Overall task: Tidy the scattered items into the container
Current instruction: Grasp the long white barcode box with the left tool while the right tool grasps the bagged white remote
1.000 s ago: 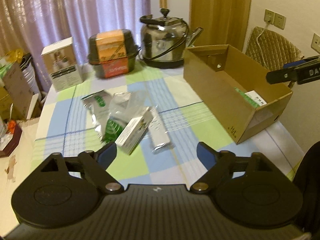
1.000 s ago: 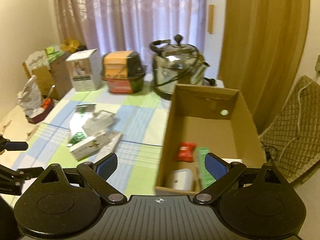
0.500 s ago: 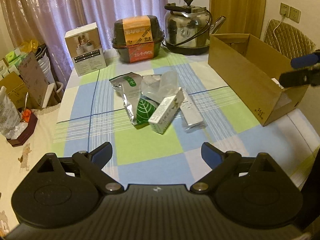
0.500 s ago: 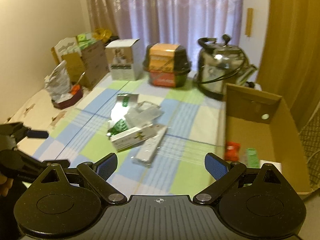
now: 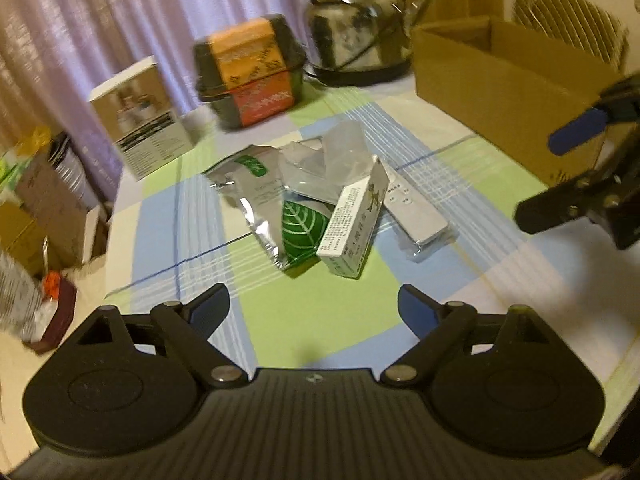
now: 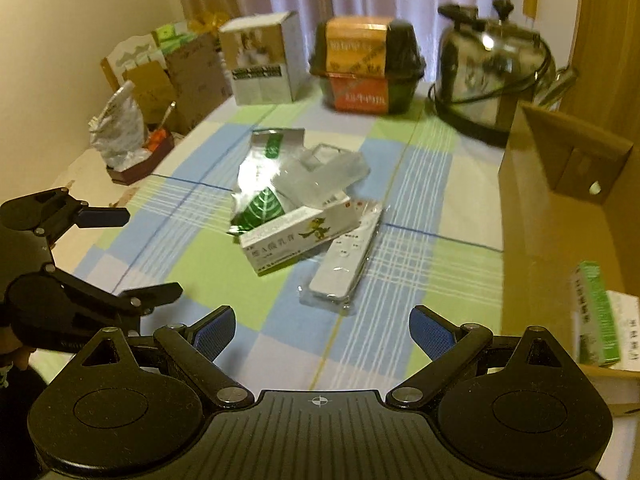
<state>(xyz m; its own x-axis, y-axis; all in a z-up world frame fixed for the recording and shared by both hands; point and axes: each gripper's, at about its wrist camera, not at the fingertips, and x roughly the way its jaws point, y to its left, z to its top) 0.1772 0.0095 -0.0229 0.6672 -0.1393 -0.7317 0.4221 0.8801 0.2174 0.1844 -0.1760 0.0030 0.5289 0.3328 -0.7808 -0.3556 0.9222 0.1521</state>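
Observation:
A heap of loose items lies mid-table: a white medicine box (image 5: pixel 354 224) (image 6: pixel 298 236), a silver pouch with a green leaf (image 5: pixel 280 212) (image 6: pixel 256 200), a clear plastic bag (image 5: pixel 332 160) (image 6: pixel 320 178) and a white remote in a plastic sleeve (image 5: pixel 414 210) (image 6: pixel 348 264). The open cardboard box (image 5: pixel 500 76) (image 6: pixel 560 216) stands at the table's right and holds a green-and-white packet (image 6: pixel 596 312). My left gripper (image 5: pixel 314 312) is open, nothing between its fingers, short of the heap. My right gripper (image 6: pixel 320 332) is open too, just before the remote.
At the back of the checked tablecloth (image 5: pixel 320 320) stand a white carton (image 5: pixel 142 116), a black-and-orange food container (image 5: pixel 250 72) and a steel kettle (image 5: pixel 356 36). Bags and cartons sit off the table's left edge (image 6: pixel 160 76). A quilted chair back (image 5: pixel 568 16) is behind the box.
Both grippers have swung left and closer to the heap. The right view has turned away from the cardboard box, which now sits at its right edge. Both stay open.

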